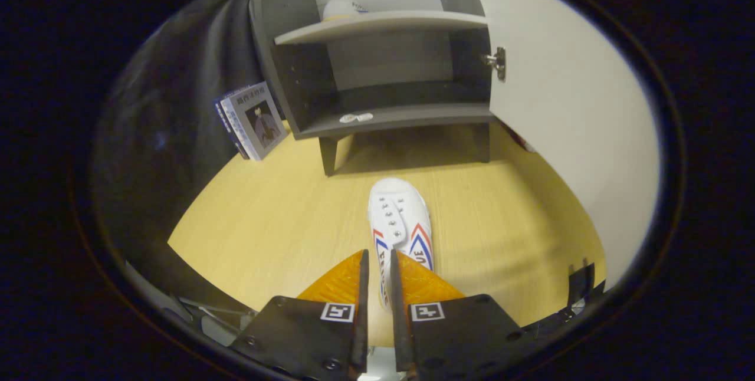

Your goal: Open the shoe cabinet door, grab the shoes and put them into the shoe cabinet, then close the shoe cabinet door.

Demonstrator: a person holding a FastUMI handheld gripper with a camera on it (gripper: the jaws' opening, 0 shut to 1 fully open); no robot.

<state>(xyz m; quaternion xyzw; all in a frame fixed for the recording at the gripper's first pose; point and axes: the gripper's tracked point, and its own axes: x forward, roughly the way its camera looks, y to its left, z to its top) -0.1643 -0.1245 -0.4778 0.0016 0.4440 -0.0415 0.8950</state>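
Pale wooden floor (265,222) spreads under the dark shoe cabinet (377,74), whose white door (566,133) stands swung open. A book (253,124) leans beside the cabinet. The white shoe (401,222) points at the cabinet, its heel pinched between the narrowed gripper (377,278) fingers.

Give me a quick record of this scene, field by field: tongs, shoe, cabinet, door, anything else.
tongs: closed on the shoe's rear edge
shoe: white, on the floor, toe toward the cabinet
cabinet: open, another shoe on the upper shelf, lower shelf free
door: swung open to the right
book: leaning left of the cabinet
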